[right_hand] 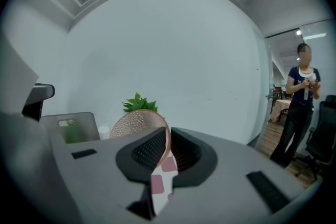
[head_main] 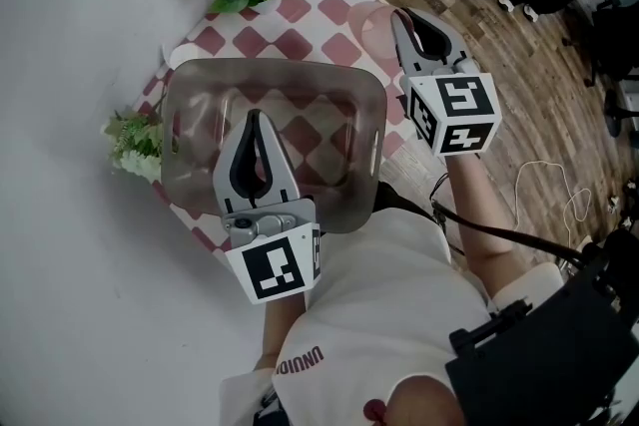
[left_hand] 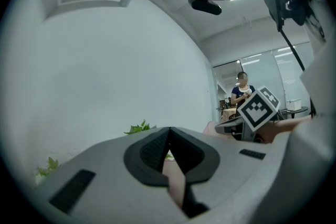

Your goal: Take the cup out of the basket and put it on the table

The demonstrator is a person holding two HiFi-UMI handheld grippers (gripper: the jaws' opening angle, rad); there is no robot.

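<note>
Cup (head_main: 371,28): pink, thin-walled, judged light, slightly flexible. It is being pinched at its rim by the closed fingers (right_hand: 149,152) of the right gripper (head_main: 400,17), over the table (head_main: 329,45) beside the basket (head_main: 270,65). Left gripper (head_main: 257,118): being held shut, empty.

This looks like an office or lab space to me: plain white wall (right_hand: 173,44) ahead, wood-plank floor (head_main: 469,5) on my right, strip lights (right_hand: 314,36) overhead. Further back a person (right_hand: 302,97) stands near a black office chair (right_hand: 323,136) and glass partitions (left_hand: 262,73). My small table (head_main: 300,10) wears a pink checked cloth.
</note>
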